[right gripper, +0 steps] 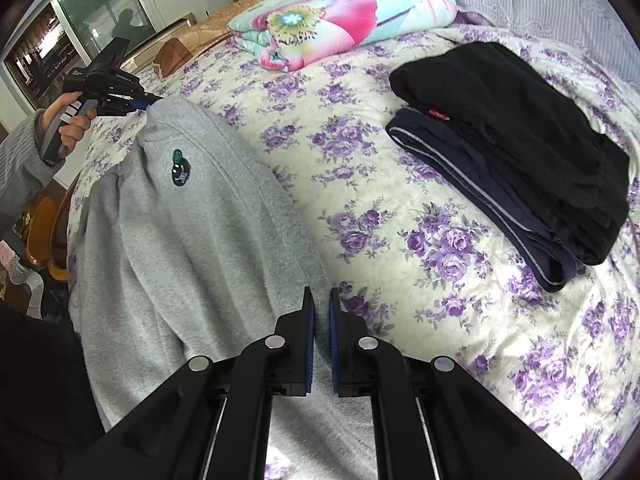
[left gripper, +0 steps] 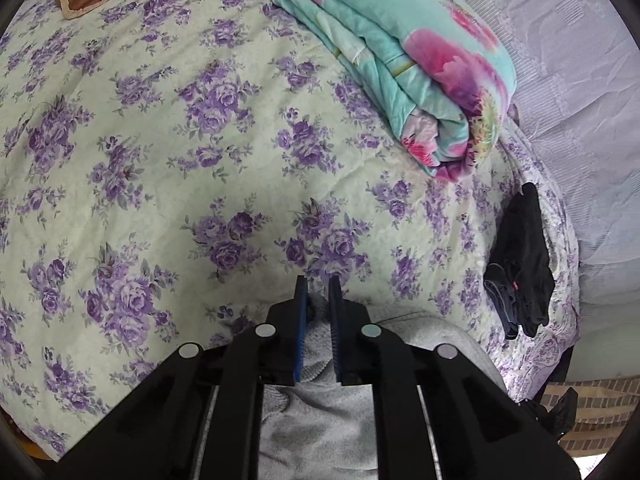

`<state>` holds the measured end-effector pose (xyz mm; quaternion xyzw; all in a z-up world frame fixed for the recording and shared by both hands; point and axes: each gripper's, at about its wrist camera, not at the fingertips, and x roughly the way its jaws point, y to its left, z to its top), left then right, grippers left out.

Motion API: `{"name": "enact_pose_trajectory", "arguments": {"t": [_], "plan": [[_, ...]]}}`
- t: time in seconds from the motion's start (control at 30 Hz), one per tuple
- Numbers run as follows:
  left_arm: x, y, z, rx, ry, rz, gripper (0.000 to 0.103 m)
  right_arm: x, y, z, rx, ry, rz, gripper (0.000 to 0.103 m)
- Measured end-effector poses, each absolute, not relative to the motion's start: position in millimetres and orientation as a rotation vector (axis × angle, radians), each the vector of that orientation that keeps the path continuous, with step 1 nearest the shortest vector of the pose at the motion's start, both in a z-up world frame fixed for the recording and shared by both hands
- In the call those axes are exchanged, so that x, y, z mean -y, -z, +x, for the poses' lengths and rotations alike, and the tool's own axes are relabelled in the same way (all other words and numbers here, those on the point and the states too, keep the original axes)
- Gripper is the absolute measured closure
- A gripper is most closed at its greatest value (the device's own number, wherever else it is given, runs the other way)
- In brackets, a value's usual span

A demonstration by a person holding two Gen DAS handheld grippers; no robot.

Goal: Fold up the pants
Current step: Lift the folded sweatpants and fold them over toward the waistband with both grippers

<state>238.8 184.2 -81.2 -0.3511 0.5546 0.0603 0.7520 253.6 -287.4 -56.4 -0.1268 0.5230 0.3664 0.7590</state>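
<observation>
Grey fleece pants (right gripper: 192, 216) with a small dark patch hang stretched between both grippers above the floral bed. My left gripper (left gripper: 318, 286) is shut on one corner of the grey fabric (left gripper: 320, 412); it also shows in the right wrist view (right gripper: 146, 102), held by a hand at the far left. My right gripper (right gripper: 322, 296) is shut on the near edge of the pants. The fabric droops off the bed's left side.
A purple-flowered bedspread (right gripper: 400, 208) covers the bed. A stack of folded black and navy clothes (right gripper: 520, 160) lies at the right, also in the left wrist view (left gripper: 520, 264). A folded turquoise and pink quilt (right gripper: 340, 16) lies at the back. A lace curtain (left gripper: 580, 80) hangs at the right.
</observation>
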Motion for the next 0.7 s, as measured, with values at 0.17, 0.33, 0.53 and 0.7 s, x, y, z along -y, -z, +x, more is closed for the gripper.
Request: {"name": "enact_pose_trajectory", "arguments": {"t": [0.17, 0.33, 0.53, 0.7], "plan": [[-192, 66, 216, -1.174, -0.099, -0.801, 0.096, 290, 32, 216, -1.099, -0.786, -0.277, 0.097], [-188, 57, 200, -1.173, -0.083, -0.816, 0.096, 291, 23, 189, -1.088, -0.765, -0.272, 0.097], [-179, 57, 181, -1.193, -0.106, -0.859, 0.063, 288, 18, 163, -1.084, -0.758, -0.271, 0.097], [-164, 64, 177, -1.209, -0.107, -0.862, 0.056, 286, 19, 148, -1.082, -0.755, -0.261, 0.097]]}}
